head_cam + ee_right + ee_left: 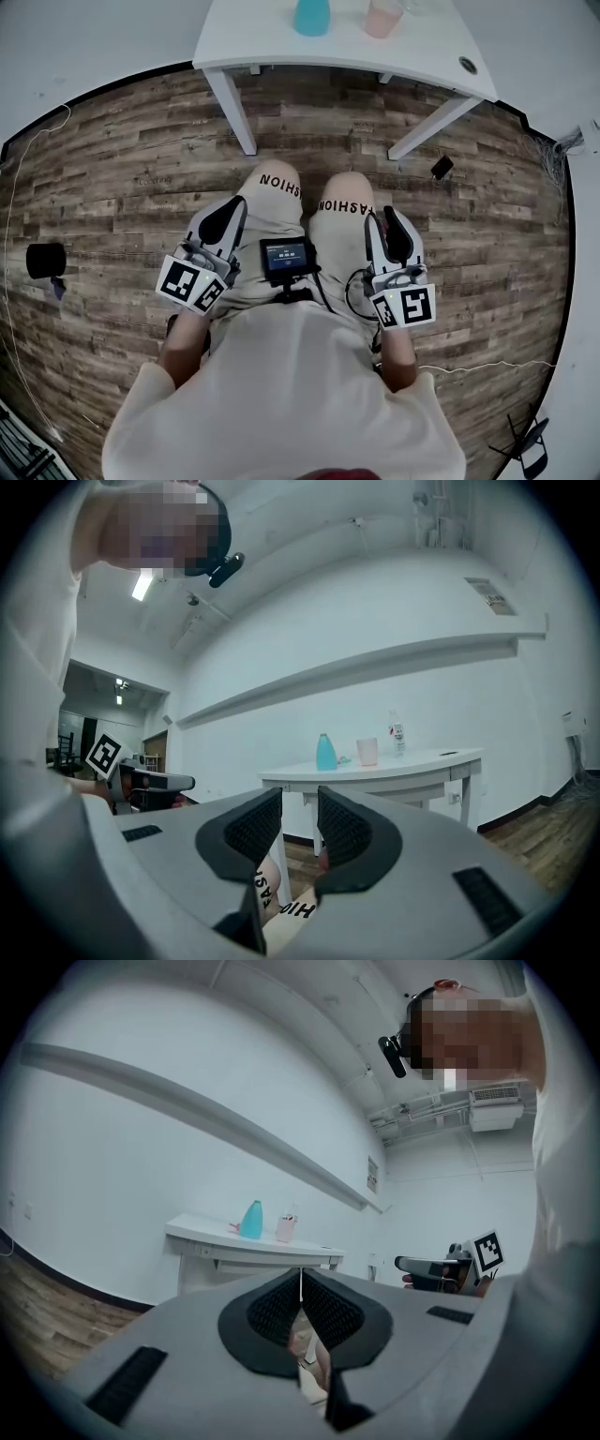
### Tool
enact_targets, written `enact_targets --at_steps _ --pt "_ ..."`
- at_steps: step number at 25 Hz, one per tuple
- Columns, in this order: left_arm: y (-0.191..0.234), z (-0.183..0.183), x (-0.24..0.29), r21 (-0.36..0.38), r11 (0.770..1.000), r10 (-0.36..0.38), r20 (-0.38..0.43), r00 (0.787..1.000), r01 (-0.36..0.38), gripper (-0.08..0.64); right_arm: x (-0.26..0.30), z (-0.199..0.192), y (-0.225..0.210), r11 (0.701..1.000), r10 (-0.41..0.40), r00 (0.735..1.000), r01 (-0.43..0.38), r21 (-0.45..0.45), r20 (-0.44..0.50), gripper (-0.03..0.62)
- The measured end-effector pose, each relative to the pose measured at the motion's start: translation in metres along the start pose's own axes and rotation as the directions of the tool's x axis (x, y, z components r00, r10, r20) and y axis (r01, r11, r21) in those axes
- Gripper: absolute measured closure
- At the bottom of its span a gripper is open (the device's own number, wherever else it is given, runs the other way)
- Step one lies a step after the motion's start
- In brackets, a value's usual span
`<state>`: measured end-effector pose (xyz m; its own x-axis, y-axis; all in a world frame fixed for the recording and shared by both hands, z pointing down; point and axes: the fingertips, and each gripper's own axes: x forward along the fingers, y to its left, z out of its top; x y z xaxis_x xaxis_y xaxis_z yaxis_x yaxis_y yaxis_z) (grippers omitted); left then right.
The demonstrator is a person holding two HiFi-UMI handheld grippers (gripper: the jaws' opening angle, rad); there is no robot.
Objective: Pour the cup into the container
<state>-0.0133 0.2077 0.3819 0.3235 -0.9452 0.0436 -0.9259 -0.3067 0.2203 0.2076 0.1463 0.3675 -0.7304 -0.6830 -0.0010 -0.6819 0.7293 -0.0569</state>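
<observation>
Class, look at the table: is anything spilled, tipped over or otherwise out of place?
Nothing stands out. The teal container and the pink cup stand upright and apart on the white table, and no spill shows there.

Container left of cup, both on table ahead of person.

Ahead of the knees, nothing stands above the wood floor as far as the white table. Its slanted legs stay under the edge. The tabletop's front strip is bare. Farther back the teal bottle and pink cup stand apart with a gap between them, a clear bottle stands near the cup, and the wall is close behind. A small screen unit with its cable occupies the middle of the lap.
</observation>
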Motion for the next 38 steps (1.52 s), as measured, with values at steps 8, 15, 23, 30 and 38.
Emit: enact_targets --at_steps 8,15,23,30,38 --pt "-0.008 -0.005 0.006 0.002 1.000 0.012 -0.002 1.000 -0.012 0.546 -0.014 0.007 -0.009 0.999 -0.018 1.000 0.019 -0.036 0.010 0.491" --pt "-0.021 -0.006 0.023 0.021 1.000 -0.014 -0.038 0.999 0.015 0.507 -0.014 0.009 -0.026 1.000 -0.026 1.000 0.026 -0.006 0.011 0.479" --pt "0.017 -0.015 0.054 0.002 1.000 -0.013 -0.068 0.998 0.013 0.491 0.026 0.001 -0.042 1.000 -0.024 0.999 0.023 -0.008 -0.026 0.474" --pt "0.033 -0.019 0.078 -0.001 1.000 -0.027 -0.069 0.997 0.027 0.491 0.055 -0.004 -0.049 0.999 -0.002 0.999 0.001 -0.036 -0.041 0.474" --pt "0.044 -0.022 0.099 0.005 1.000 -0.022 -0.078 0.997 0.023 0.491 0.078 -0.002 -0.059 0.998 0.001 0.999 -0.003 -0.056 -0.049 0.465"
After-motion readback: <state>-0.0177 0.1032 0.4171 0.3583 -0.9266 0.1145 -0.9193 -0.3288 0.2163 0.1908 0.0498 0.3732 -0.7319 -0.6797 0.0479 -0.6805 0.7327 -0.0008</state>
